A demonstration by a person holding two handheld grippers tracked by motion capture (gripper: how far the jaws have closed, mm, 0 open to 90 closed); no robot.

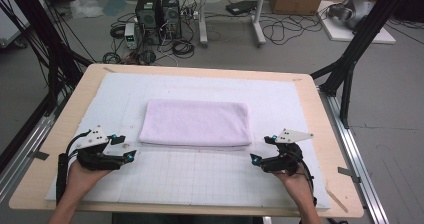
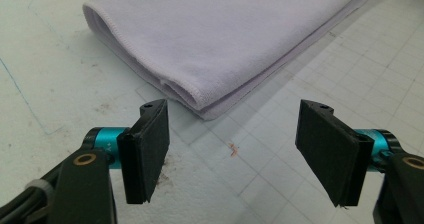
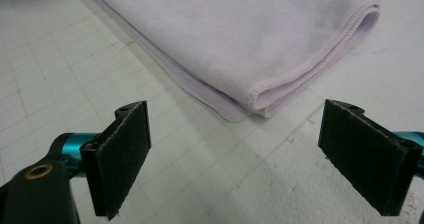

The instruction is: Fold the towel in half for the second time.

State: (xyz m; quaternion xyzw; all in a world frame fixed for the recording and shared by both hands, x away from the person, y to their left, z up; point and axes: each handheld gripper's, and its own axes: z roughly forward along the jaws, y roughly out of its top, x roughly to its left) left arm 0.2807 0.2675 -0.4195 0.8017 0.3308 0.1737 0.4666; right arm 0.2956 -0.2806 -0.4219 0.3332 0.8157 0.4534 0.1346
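Observation:
A folded lilac towel (image 1: 195, 123) lies flat in the middle of the white gridded mat (image 1: 200, 179). My left gripper (image 1: 125, 147) rests on the mat just off the towel's near left corner, open, with nothing between its pads. In the left gripper view the towel (image 2: 225, 39) has its folded corner just ahead of the open left gripper (image 2: 234, 119). My right gripper (image 1: 263, 149) sits off the near right corner, also open and holding nothing. The right gripper view has the towel's (image 3: 240, 34) hemmed corner a short way beyond the right gripper (image 3: 237, 119).
The mat covers most of a wooden table (image 1: 327, 129), whose bare rim shows all around. Black frame posts (image 1: 350, 59) stand at both far sides. Computers (image 1: 157, 14) and cables lie on the floor behind the table.

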